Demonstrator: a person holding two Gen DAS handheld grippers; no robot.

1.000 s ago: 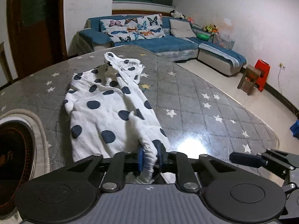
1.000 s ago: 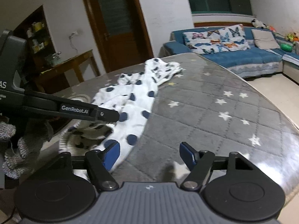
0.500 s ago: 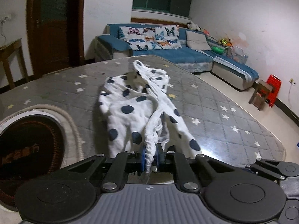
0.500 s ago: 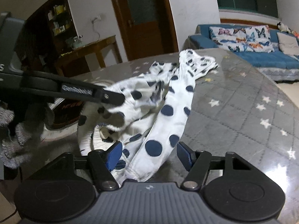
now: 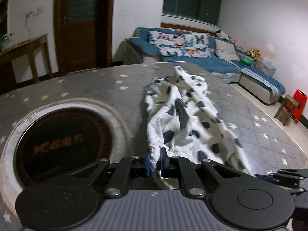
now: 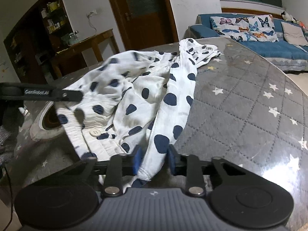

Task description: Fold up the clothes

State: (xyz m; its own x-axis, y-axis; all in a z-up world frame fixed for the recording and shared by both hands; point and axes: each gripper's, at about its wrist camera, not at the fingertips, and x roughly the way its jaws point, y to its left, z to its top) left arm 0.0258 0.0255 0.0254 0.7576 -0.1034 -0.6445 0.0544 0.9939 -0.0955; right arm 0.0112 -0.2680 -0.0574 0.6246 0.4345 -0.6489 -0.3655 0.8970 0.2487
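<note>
Right gripper (image 6: 154, 160) just closed onto garment (image 6: 146, 96) hem, cloth between pads — grip looks set. Left gripper (image 5: 155, 162) clamped on waistband, dragged toward burner (image 5: 57, 144). Garment bunched on table (image 6: 240, 115), right of burner — both ends held, ready to spread.

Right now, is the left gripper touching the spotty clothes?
Touching. The left wrist view shows the left gripper with its blue pads pinched shut on a fold of the spotty clothes.

1 spotted garment (image 6: 146, 96), 2 grippers, 1 sofa (image 5: 211, 61), 1 door (image 6: 146, 9)
</note>
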